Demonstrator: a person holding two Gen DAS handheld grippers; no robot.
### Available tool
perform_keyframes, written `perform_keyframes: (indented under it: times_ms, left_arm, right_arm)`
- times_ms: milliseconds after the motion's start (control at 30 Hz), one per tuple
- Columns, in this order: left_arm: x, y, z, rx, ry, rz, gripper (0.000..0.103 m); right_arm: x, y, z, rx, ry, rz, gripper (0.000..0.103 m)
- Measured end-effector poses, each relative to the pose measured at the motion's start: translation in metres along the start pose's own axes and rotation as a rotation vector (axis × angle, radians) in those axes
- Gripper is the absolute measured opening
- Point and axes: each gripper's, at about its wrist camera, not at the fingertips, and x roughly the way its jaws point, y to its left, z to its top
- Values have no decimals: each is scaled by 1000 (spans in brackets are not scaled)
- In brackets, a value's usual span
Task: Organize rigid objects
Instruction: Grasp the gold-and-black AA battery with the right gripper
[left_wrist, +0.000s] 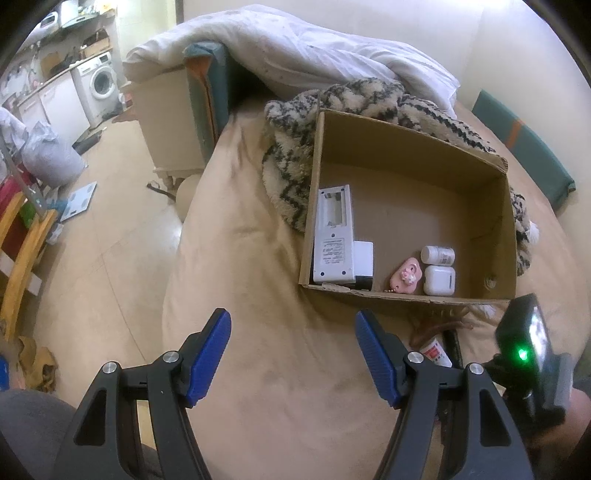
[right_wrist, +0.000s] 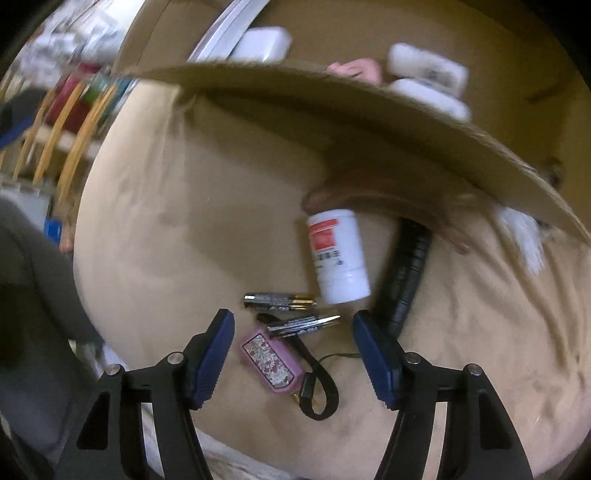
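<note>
**Small things left to go in the box**

The batteries (right_wrist: 291, 312) should be picked up one at a time, gripped across the middle, and lifted over the box (left_wrist: 406, 295) wall. The right claw (right_wrist: 293, 334) is wide open and low over them, holding nothing. A white bottle (right_wrist: 338, 256) and a pink case (right_wrist: 271, 360) lie close by. The left claw (left_wrist: 293, 334) is wide open too, empty, before the box.

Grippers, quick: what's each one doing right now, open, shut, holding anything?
Left gripper: open, empty, above the bed short of the cardboard box.
Right gripper: open, empty, over the batteries.
</note>
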Motion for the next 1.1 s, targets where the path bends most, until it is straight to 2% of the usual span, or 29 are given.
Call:
perform_keyframes:
  times_ms: [133,200,400,500,633,867,933,1000,1100]
  left_arm:
    - [2,1,0,-8,9,-4,67]
    - [3,0,0,-5,11,-3,67]
    - [5,1,0,-9,18,0,67]
    - [5,1,0,-9,20,0,67]
    - [7,1,-1,1,21,5,67]
    - [11,-6,-5,29,25,23,67]
    - [13,-9,-8,45,26,35,67]
    - [14,-11,-9,58,28,42,67]
    - [15,-18,-12,97,21,47,67]
  right_arm:
    - [9,2,-1,-23,9,9,64]
    - [9,4,-2,-30,1,13,46]
    - [-5,7,-9,-40,-2,26,45]
    - [-26,6,-10,-54,-46,34,45]
    - [-71,3,-16,-29,-189,67,45]
    - [-144,1,-31,31,-547,117,45]
    - [-161,-11,-37,75,-632,116,45]
    - [-169,-18,-40,118,-700,122,45]
    - [-171,-37,-46,190,-740,125,45]
